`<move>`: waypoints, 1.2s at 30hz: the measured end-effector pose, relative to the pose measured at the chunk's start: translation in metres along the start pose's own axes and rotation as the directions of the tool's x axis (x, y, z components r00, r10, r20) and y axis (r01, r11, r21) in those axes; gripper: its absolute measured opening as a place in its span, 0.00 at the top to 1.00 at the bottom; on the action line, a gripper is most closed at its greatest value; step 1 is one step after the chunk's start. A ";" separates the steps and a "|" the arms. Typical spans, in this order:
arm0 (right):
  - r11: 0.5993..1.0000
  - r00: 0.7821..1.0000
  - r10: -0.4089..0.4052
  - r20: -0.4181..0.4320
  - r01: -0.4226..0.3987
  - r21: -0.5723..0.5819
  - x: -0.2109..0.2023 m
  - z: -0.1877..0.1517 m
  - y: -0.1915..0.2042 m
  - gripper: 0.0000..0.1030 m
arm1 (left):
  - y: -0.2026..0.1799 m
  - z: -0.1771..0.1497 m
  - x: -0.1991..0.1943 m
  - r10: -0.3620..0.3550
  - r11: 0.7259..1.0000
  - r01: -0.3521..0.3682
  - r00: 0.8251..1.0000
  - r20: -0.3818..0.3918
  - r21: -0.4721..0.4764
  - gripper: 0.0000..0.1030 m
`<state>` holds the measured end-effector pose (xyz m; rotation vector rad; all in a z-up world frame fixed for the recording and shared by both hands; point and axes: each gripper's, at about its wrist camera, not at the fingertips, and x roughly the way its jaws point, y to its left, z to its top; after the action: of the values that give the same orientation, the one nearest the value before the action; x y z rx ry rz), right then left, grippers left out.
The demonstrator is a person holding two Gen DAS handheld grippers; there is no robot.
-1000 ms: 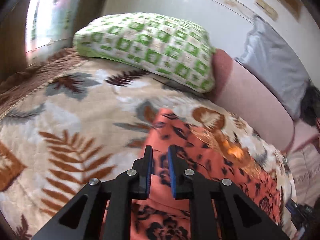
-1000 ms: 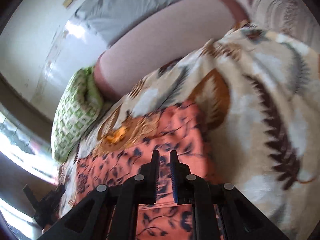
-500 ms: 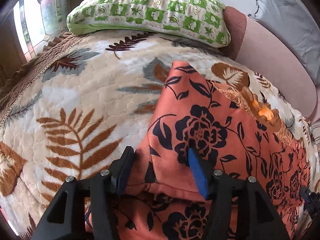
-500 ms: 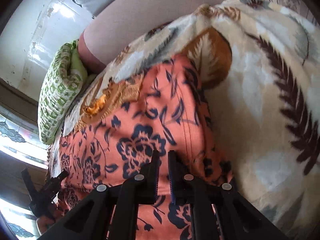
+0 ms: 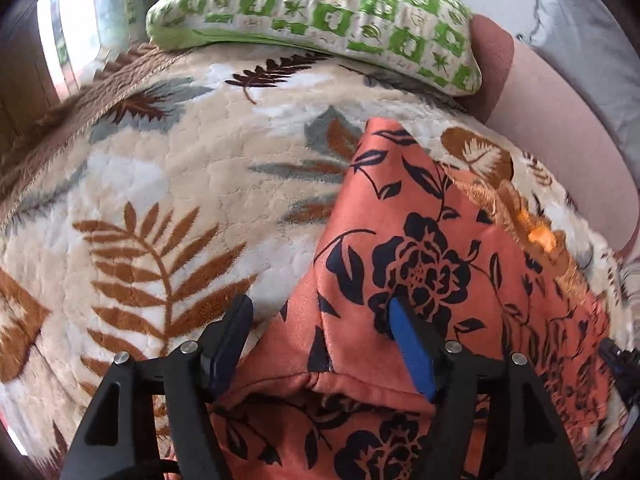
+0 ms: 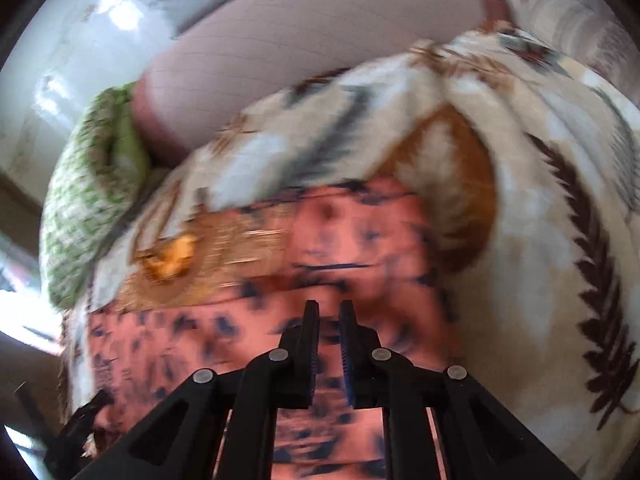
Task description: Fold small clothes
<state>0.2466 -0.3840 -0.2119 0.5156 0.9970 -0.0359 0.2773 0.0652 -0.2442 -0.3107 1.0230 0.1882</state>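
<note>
Left gripper [image 5: 320,328]: jaws opening, wider than 1 second ago, astride 1 orange floral garment [image 5: 420,248], pads clear of it. Right gripper [image 6: 329,316]: nearly closed above the same garment; grip unclear through blur. Beyond: 1 leaf-print blanket [image 5: 160,200], 1 green pillow [image 5: 320,12]. Only the left view is sharp.

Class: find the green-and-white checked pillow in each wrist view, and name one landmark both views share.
Left wrist: green checked pillow at top centre, on the leaf-print blanket.
Right wrist: pillow at the left edge, blurred, turned on end.
Shared landmark: the orange floral garment, lying below the pillow in both.
</note>
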 end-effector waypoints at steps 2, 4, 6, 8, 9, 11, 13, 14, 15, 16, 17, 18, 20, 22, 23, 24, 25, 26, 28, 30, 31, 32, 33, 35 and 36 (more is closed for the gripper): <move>1.000 1.000 0.022 -0.005 -0.022 -0.019 -0.001 -0.002 0.009 0.87 | -0.002 0.001 -0.005 0.004 1.000 -0.004 1.000 0.022 0.013 0.31; 0.994 0.997 0.074 -0.035 -0.077 -0.076 0.003 -0.009 0.034 0.87 | -0.005 0.000 -0.008 0.007 0.999 -0.008 0.999 0.034 0.037 0.31; 0.987 0.991 0.103 -0.088 -0.113 -0.116 0.011 -0.022 0.054 0.87 | -0.009 -0.002 -0.010 -0.003 0.998 0.001 0.999 0.035 0.058 0.31; 0.982 0.983 0.119 -0.142 -0.137 -0.126 0.020 -0.035 0.063 0.87 | -0.013 -0.003 -0.012 0.006 0.997 -0.009 0.999 0.044 0.082 0.31; 0.980 0.976 0.119 -0.183 -0.145 -0.134 0.026 -0.044 0.066 0.87 | -0.015 -0.004 -0.013 0.019 0.994 -0.024 0.999 0.049 0.102 0.31; 0.977 0.967 0.095 -0.238 -0.136 -0.163 0.036 -0.058 0.069 0.87 | -0.016 -0.006 -0.010 0.048 0.990 -0.052 0.998 0.039 0.131 0.31; 0.972 0.971 0.083 -0.224 -0.128 -0.197 0.031 -0.073 0.068 0.86 | -0.014 -0.008 -0.005 0.084 0.985 -0.086 0.996 0.021 0.146 0.29; 0.969 0.973 0.087 -0.212 -0.132 -0.207 0.026 -0.079 0.067 0.86 | -0.012 -0.010 -0.004 0.086 0.985 -0.088 0.996 0.017 0.146 0.28; 0.968 0.972 0.087 -0.218 -0.134 -0.214 0.023 -0.084 0.065 0.86 | -0.011 -0.010 -0.004 0.086 0.986 -0.087 0.996 0.015 0.144 0.28; 0.966 0.972 0.090 -0.218 -0.139 -0.219 0.020 -0.088 0.063 0.86 | -0.011 -0.011 -0.004 0.086 0.985 -0.087 0.996 0.016 0.147 0.28; 0.965 0.972 0.093 -0.217 -0.141 -0.220 0.018 -0.090 0.061 0.86 | -0.011 -0.011 -0.006 0.090 0.984 -0.092 0.996 0.021 0.155 0.28; 0.965 0.971 0.092 -0.222 -0.142 -0.221 0.015 -0.091 0.059 0.86 | -0.013 -0.013 -0.008 0.095 0.981 -0.099 0.995 0.031 0.165 0.28; 0.970 0.968 0.088 -0.233 -0.136 -0.202 0.011 -0.089 0.059 0.86 | -0.016 -0.015 -0.014 0.097 0.977 -0.106 0.994 0.060 0.185 0.28; 0.972 0.966 0.099 -0.238 -0.144 -0.183 0.005 -0.085 0.060 0.86 | -0.021 -0.016 -0.021 0.083 0.973 -0.100 0.993 0.088 0.209 0.28; 0.971 0.963 0.116 -0.241 -0.161 -0.177 0.004 -0.084 0.064 0.86 | -0.025 -0.018 -0.025 0.072 0.969 -0.095 0.992 0.106 0.227 0.28; 0.967 0.961 0.136 -0.242 -0.181 -0.177 0.004 -0.085 0.070 0.86 | -0.028 -0.018 -0.028 0.068 0.966 -0.095 0.990 0.121 0.240 0.28; 0.963 0.959 0.154 -0.237 -0.199 -0.182 0.003 -0.087 0.076 0.86 | -0.031 -0.019 -0.030 0.066 0.962 -0.099 0.989 0.135 0.253 0.28; 0.958 0.958 0.166 -0.233 -0.213 -0.190 0.003 -0.089 0.082 0.86 | -0.034 -0.020 -0.032 0.069 0.958 -0.107 0.986 0.149 0.267 0.28; 0.954 0.957 0.174 -0.232 -0.222 -0.201 0.009 -0.093 0.094 0.86 | -0.039 -0.023 -0.032 0.096 0.945 -0.142 0.981 0.167 0.294 0.28; 0.956 0.957 0.148 -0.248 -0.203 -0.211 0.020 -0.098 0.101 0.85 | -0.043 -0.026 -0.023 0.134 0.927 -0.180 0.978 0.157 0.328 0.27; 0.958 0.959 0.126 -0.253 -0.184 -0.221 0.026 -0.103 0.102 0.85 | -0.044 -0.028 -0.018 0.151 0.919 -0.192 0.978 0.143 0.345 0.27; 0.958 0.959 0.126 -0.253 -0.184 -0.221 0.026 -0.103 0.102 0.85 | -0.045 -0.030 -0.012 0.167 0.911 -0.202 0.978 0.126 0.360 0.27; 0.957 0.961 0.129 -0.246 -0.185 -0.224 0.025 -0.104 0.102 0.85 | -0.045 -0.032 -0.007 0.176 0.905 -0.208 0.977 0.118 0.370 0.27; 0.955 0.958 0.133 -0.255 -0.193 -0.224 0.024 -0.105 0.101 0.85 | -0.045 -0.033 -0.006 0.178 0.902 -0.214 0.975 0.129 0.374 0.26; 0.954 0.954 0.134 -0.267 -0.197 -0.224 0.023 -0.105 0.100 0.85 | -0.046 -0.033 -0.007 0.179 0.901 -0.216 0.975 0.130 0.377 0.26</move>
<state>0.2022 -0.2462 -0.2367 0.3764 1.1811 0.3097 0.2610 0.0110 -0.2466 0.1656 0.9750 0.1763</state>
